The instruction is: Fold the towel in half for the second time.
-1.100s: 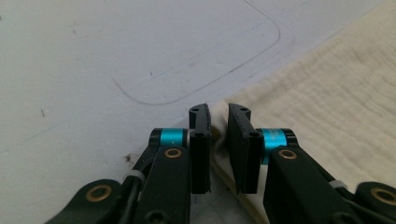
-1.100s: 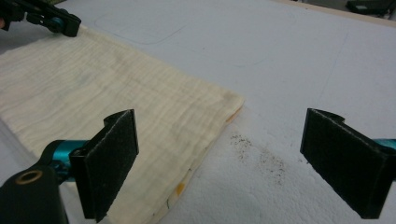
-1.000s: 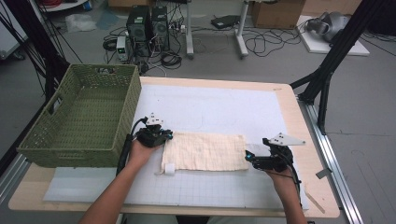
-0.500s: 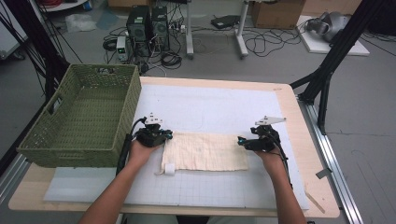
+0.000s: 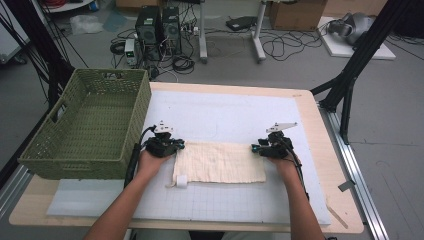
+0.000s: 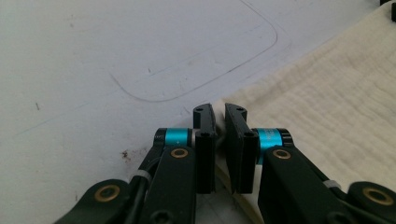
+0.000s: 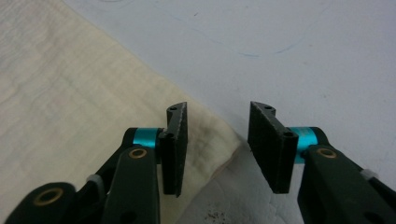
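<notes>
A cream folded cloth (image 5: 220,162) lies flat on the white mat (image 5: 225,110). My left gripper (image 5: 177,145) sits at its far left corner, and in the left gripper view the left gripper (image 6: 219,112) has its jaws shut on the edge of the cloth (image 6: 327,102). My right gripper (image 5: 256,148) is at the far right corner. Seen from the right gripper view, the right gripper (image 7: 217,112) has just been closing. Its jaws still stand apart, with the corner of the cloth (image 7: 70,93) between them and the pads off it.
A green woven basket (image 5: 140,100) stands on the table's left side, close to my left hand. A small white tag (image 5: 181,181) sticks out at the cloth's near left corner. The wooden table edge (image 5: 345,200) runs along the right, past the mat.
My right gripper has moved left and away from me to the cloth's far right corner, and its jaws have narrowed. The left gripper and the cloth have stayed put.
</notes>
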`<state>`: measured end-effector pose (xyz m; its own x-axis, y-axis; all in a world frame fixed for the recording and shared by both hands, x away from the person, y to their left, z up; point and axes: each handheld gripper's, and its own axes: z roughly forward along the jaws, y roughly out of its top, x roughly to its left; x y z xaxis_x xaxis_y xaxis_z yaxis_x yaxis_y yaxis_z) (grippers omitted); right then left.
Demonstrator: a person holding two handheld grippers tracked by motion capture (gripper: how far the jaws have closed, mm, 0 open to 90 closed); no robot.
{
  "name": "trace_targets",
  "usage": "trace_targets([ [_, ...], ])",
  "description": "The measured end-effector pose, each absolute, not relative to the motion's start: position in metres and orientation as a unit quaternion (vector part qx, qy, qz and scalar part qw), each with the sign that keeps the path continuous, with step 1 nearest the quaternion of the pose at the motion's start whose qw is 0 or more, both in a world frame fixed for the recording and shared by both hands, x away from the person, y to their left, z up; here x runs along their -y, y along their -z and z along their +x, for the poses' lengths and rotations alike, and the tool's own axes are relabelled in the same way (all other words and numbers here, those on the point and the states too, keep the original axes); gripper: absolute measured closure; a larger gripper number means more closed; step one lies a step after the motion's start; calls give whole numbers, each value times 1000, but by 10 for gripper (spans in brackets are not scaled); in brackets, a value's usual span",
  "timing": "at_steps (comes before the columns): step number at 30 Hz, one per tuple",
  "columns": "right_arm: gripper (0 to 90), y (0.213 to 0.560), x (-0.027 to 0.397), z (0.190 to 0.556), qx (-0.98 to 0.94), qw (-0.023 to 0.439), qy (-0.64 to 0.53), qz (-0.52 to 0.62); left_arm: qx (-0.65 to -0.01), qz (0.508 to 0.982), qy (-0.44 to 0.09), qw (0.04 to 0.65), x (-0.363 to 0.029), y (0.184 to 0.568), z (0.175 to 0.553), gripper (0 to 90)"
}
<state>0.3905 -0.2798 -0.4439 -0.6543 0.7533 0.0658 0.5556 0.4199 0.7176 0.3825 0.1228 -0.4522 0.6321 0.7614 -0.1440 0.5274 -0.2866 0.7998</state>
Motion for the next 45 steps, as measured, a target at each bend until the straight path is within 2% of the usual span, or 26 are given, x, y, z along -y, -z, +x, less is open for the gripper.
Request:
trace_targets([
  [5, 823, 444, 277, 389, -840, 120, -372, 376, -411, 788, -141, 435, -122, 452, 381, 834],
  [7, 839, 442, 275, 387, -845, 124, -366, 369, -412, 787, -144, 436, -123, 452, 381, 839],
  [14, 841, 439, 273, 384, -846, 164, -358, 359, -425, 770, -134, 457, -131, 450, 382, 840],
  [18, 840, 435, 273, 383, -839, 183, -366, 359, -428, 743, -146, 493, -132, 441, 380, 841],
  [30, 840, 423, 271, 367, -823, 230, -391, 342, -399, 750, -162, 502, -136, 428, 368, 864],
  [45, 840, 422, 280, 339, -811, 222, -433, 324, -379, 749, -159, 519, -137, 424, 342, 872],
])
